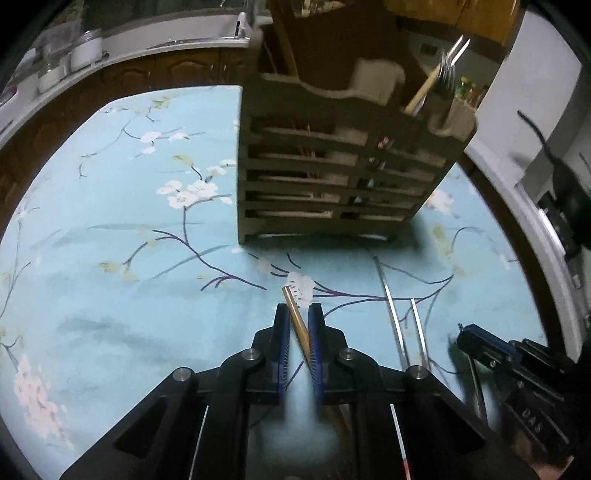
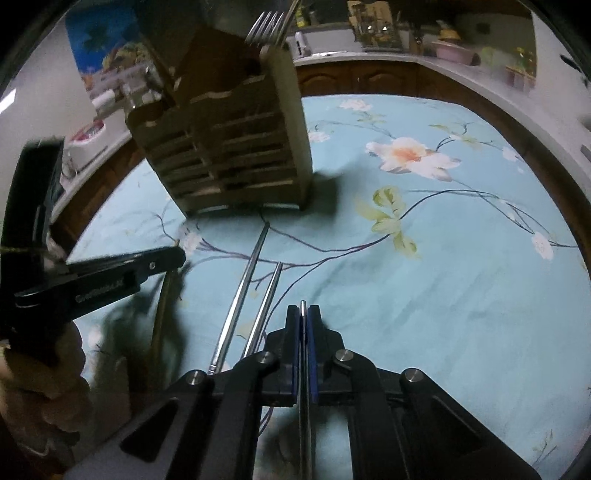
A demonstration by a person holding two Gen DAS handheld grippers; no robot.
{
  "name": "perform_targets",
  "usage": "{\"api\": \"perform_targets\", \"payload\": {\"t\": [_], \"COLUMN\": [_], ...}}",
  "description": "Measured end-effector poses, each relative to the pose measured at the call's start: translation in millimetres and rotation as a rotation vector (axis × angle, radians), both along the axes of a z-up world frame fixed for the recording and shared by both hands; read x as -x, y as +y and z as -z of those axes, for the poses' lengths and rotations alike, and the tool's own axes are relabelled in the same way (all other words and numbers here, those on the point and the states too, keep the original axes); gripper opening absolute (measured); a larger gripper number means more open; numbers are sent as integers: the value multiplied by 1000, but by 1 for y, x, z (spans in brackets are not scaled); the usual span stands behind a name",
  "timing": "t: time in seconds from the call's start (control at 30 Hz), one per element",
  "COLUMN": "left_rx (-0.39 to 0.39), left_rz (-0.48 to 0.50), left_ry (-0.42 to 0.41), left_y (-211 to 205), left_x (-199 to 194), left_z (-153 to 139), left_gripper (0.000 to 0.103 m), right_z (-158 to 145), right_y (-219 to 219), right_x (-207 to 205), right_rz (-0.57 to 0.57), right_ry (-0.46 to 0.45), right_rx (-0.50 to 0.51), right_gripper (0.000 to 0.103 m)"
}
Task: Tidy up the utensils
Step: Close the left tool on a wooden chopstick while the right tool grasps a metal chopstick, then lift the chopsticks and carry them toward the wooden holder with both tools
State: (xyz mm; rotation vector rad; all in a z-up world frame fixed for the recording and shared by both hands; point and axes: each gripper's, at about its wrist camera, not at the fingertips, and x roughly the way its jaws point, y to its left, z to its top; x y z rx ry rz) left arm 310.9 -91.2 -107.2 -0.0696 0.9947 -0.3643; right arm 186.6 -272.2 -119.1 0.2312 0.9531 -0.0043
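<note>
Bare tablecloth rightward; slatted caddy ahead, chopsticks alongside.

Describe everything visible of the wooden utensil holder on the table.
The wooden utensil holder stands upright on the blue floral tablecloth, beyond both grippers. It looks like light brown wood, with horizontal slats across its front and a scalloped top edge. Partitions split it into compartments. Forks and a pale wooden handle stick up from one end compartment. No gripper touches it.
</note>
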Motion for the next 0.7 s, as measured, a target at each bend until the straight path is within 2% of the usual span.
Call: {"api": "perform_targets", "payload": {"t": [0.27,0.7], "left_rx": [75,158], "left_rz": [-37,-51], "left_ry": [-60,-159], "left_y": [27,62], "left_x": [26,89], "left_z": [-34,-88], "left_gripper": [8,6], "right_z": [-29,-73], "right_y": [-7,1], "right_x": [10,30], "right_rz": [31,62], "right_ry": [-90,-222], "right_rx": [-44,-25], "right_gripper": [4,4]}}
